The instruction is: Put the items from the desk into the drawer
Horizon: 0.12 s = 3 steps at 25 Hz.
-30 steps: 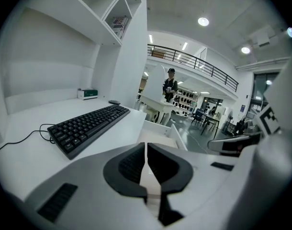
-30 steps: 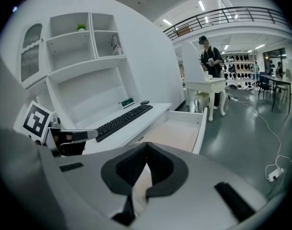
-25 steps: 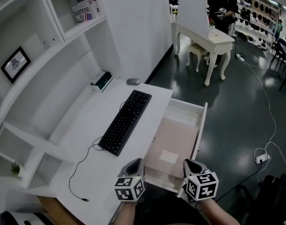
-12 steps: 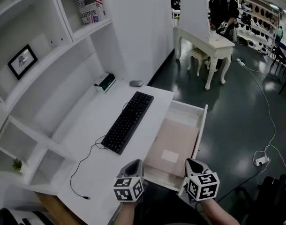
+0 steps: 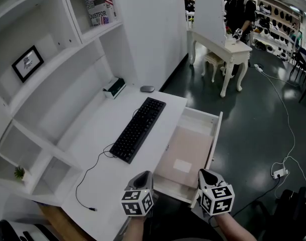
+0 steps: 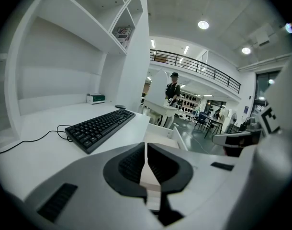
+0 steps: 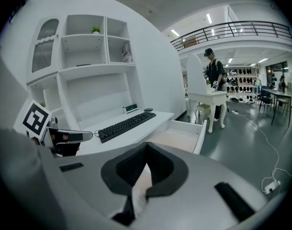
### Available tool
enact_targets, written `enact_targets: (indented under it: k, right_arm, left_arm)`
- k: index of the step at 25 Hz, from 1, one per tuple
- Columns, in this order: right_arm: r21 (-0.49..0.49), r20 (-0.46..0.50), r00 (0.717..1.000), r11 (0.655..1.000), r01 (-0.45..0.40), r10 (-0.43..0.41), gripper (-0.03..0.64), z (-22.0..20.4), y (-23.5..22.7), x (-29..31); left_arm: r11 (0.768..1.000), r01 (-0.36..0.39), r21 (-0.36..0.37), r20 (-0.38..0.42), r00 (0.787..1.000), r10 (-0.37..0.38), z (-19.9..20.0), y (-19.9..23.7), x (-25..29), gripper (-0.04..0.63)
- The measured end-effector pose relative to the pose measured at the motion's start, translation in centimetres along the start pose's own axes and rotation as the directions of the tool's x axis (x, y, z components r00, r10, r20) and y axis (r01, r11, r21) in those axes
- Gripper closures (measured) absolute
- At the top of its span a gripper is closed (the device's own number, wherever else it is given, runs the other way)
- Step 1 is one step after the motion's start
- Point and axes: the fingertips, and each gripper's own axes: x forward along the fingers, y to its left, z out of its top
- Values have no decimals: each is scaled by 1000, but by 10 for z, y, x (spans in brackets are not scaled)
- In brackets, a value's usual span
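Closest in, the left gripper [image 5: 142,177] and the right gripper [image 5: 207,177] hang side by side over the near edge of the white desk [image 5: 95,134]. Each has its jaws clenched together with nothing between them: the left gripper view shows only a hairline slit, and the right gripper view shows the tips meeting. Just beyond them the drawer [image 5: 213,134] stands pulled out at the desk's right side, its pale floor bare apart from a small lighter rectangle [image 5: 181,166] near the front. To its left a black keyboard [image 5: 139,129] lies on the desktop, parallel to the drawer, and its thin cable [image 5: 88,177] loops back toward the near edge. Farther along, by the back corner, a dark mouse [image 5: 147,89] sits on the desk, with a small green-and-white box [image 5: 114,87] near it against the shelving. On the shelves above are a framed picture [image 5: 27,63] and some books [image 5: 100,4]. Well beyond, across the dark floor, a person [image 5: 241,9] stands behind a white table [image 5: 228,46].
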Motion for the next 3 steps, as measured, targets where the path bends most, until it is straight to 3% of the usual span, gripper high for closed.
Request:
enact_targets:
  k: [3]
  right_arm:
    - [0,13,1000,1000,-2,2,617,2,0,-3]
  left_arm:
    - [1000,-4,3,8,1000,4,1,-1,-3,572]
